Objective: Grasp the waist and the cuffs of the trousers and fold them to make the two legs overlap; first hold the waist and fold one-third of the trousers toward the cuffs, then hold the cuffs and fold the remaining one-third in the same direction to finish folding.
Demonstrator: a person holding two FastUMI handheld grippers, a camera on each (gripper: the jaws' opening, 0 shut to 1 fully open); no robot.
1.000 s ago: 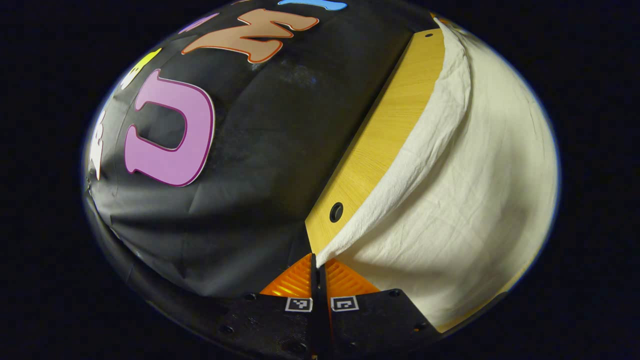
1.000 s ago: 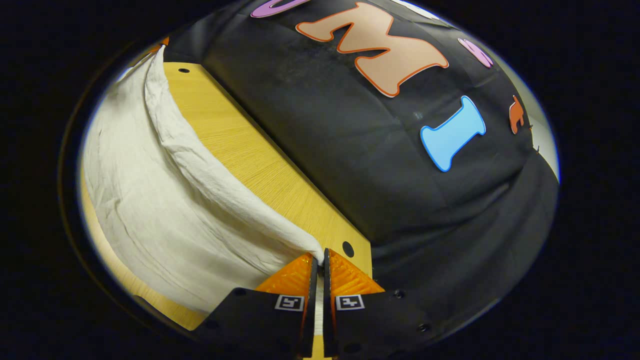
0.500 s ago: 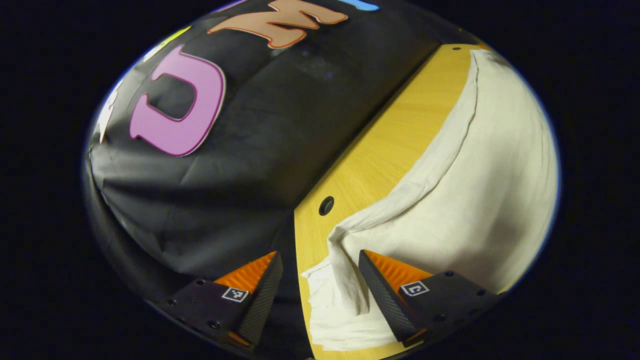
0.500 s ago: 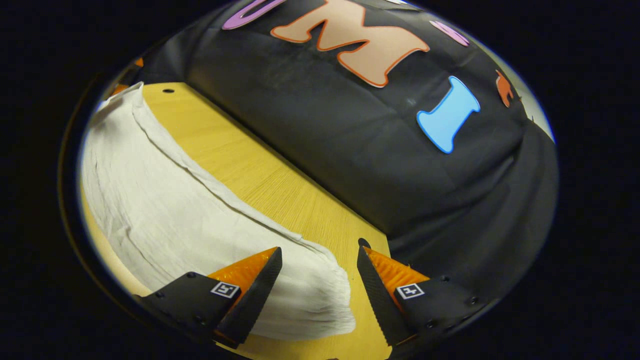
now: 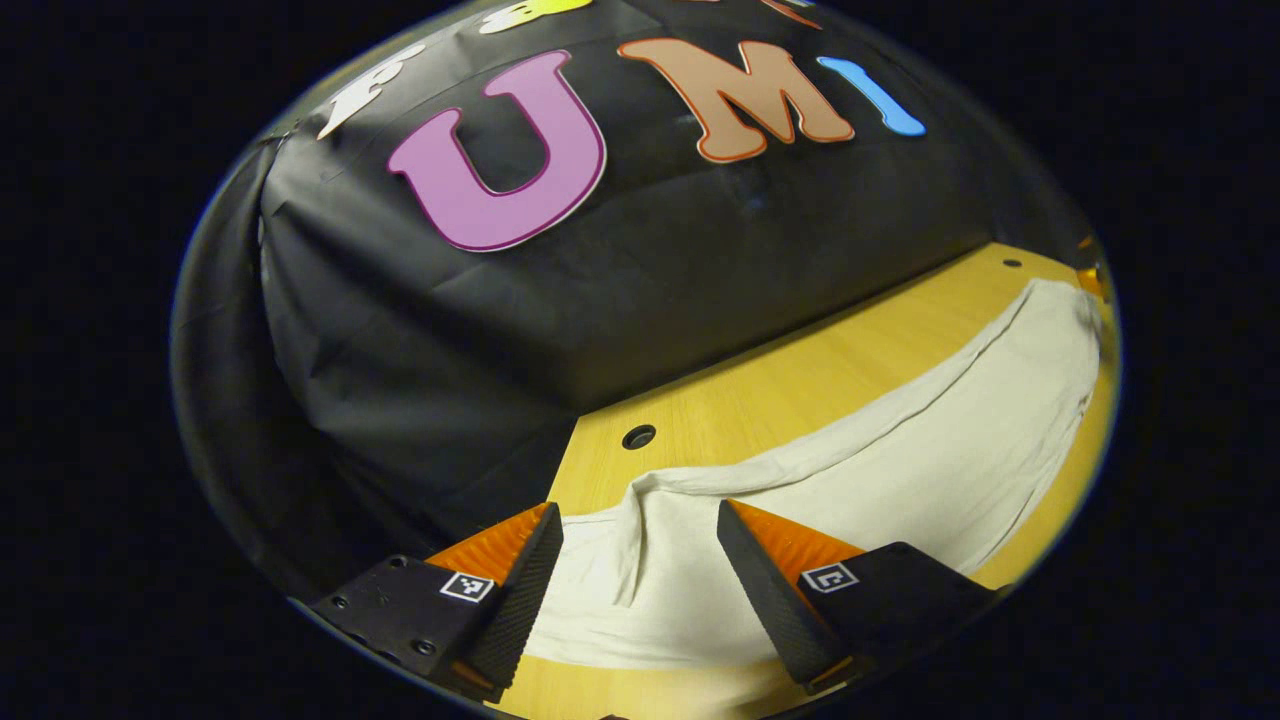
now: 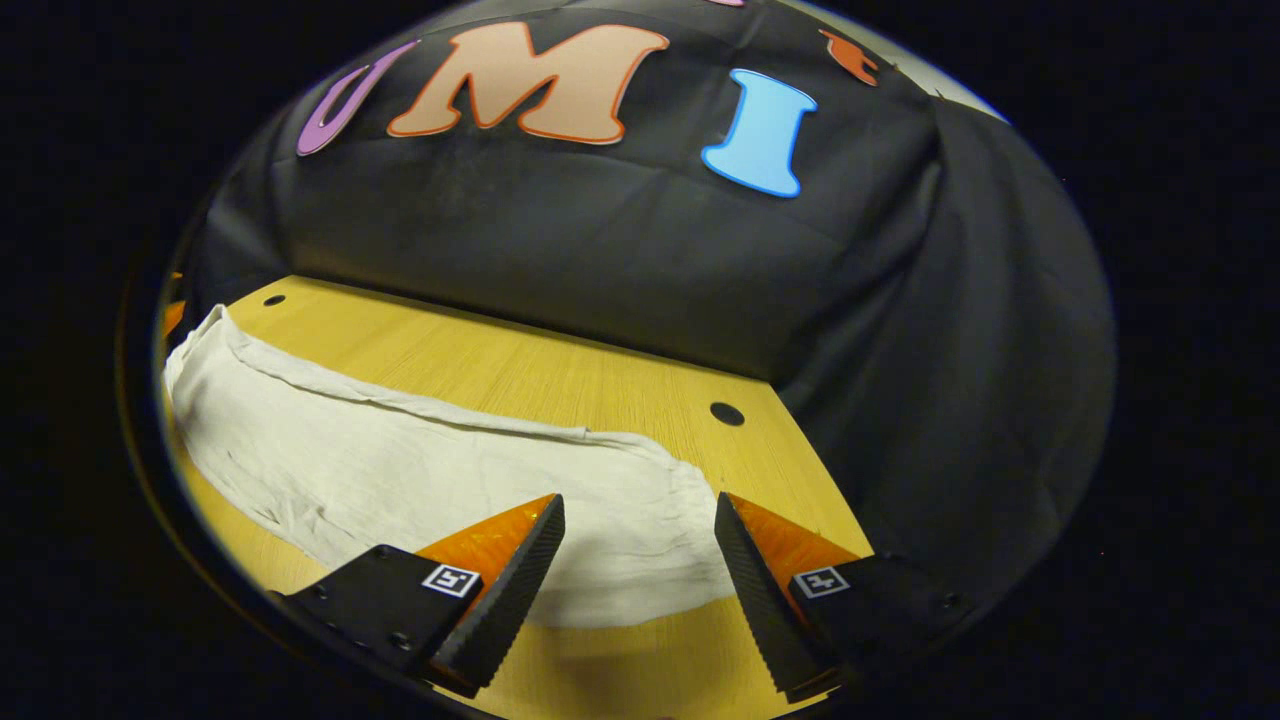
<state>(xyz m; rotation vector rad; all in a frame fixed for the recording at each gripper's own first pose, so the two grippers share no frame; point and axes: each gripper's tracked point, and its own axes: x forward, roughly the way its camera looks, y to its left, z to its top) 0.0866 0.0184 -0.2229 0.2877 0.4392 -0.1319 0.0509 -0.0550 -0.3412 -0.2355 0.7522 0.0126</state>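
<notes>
The wooden table (image 5: 800,390) (image 6: 520,370) runs under both your tools, its far edge meeting the black booth wall (image 5: 560,300) (image 6: 620,250). The cream trousers (image 5: 900,470) (image 6: 400,470) lie flat on the table as one long folded band, stretching between your two grippers. In the left gripper view the band sweeps away to the far right; in the right gripper view it sweeps away to the far left. A raised ridge of cloth runs along the band's far edge in both views. Your left gripper (image 5: 640,560) stands wide open over the near end of the trousers, holding nothing, with a small crease of cloth between its fingers. Your right gripper (image 6: 640,550) is likewise spread wide and empty, the rounded end of the trousers lying between its fingers. A small round hole (image 5: 638,437) (image 6: 726,413) sits in the table just beyond each end of the cloth.
</notes>
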